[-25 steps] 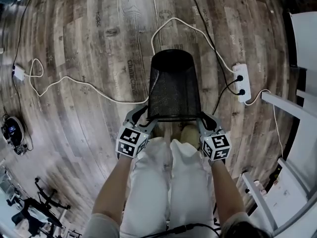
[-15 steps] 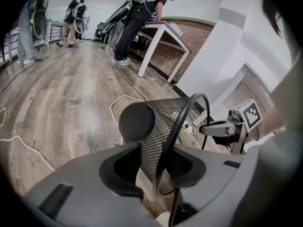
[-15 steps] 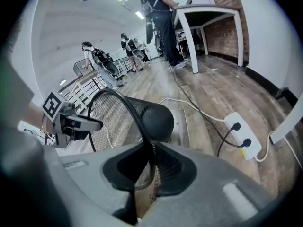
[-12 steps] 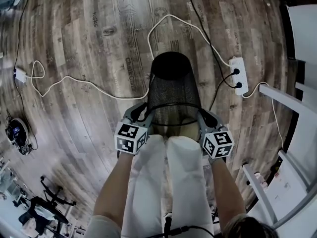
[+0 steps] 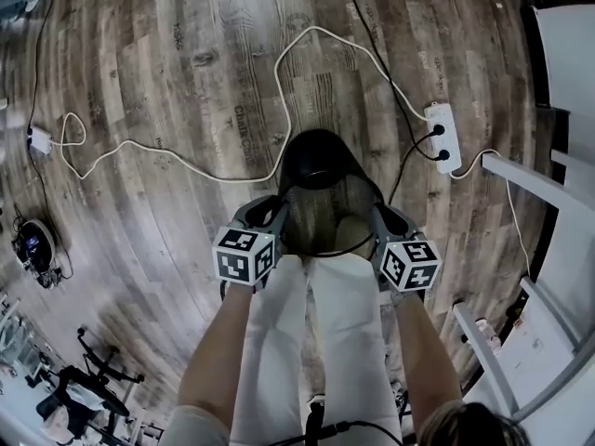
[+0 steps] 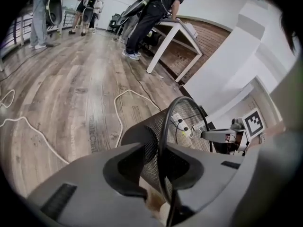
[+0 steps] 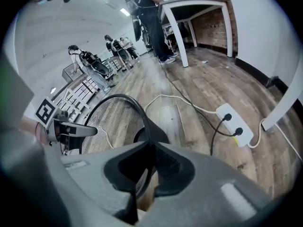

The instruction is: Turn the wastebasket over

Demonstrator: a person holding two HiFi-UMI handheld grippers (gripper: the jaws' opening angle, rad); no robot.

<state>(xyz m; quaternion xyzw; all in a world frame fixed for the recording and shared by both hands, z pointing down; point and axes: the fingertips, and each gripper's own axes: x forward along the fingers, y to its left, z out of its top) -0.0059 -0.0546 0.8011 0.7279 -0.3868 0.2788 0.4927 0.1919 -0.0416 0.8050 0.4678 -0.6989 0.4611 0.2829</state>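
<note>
Wastebasket (image 5: pixel 321 156), black mesh, sits mid-floor (image 5: pixel 186 82), just ahead of the person's legs (image 5: pixel 325 342). It is tipped, with the open mouth toward the person and the solid base on the far side. Can't tell if the base touches the floor.

Left gripper (image 5: pixel 279 214) is on the left side of the rim (image 6: pixel 163 136). Its jaws have just been closing. They stand a narrow way apart, clamped on the rim wire and mesh, one jaw inside the basket and one outside.

Right gripper (image 5: pixel 379 219) is on the right side of the rim. Its jaws have just been closing too. They are nearly together and pinch the rim the same way.

White cable (image 5: pixel 186 165) snakes across the floor behind the basket. Power strip (image 5: pixel 443 136) lies on the floor to the basket's right, well apart, with two black plugs in it.
</note>
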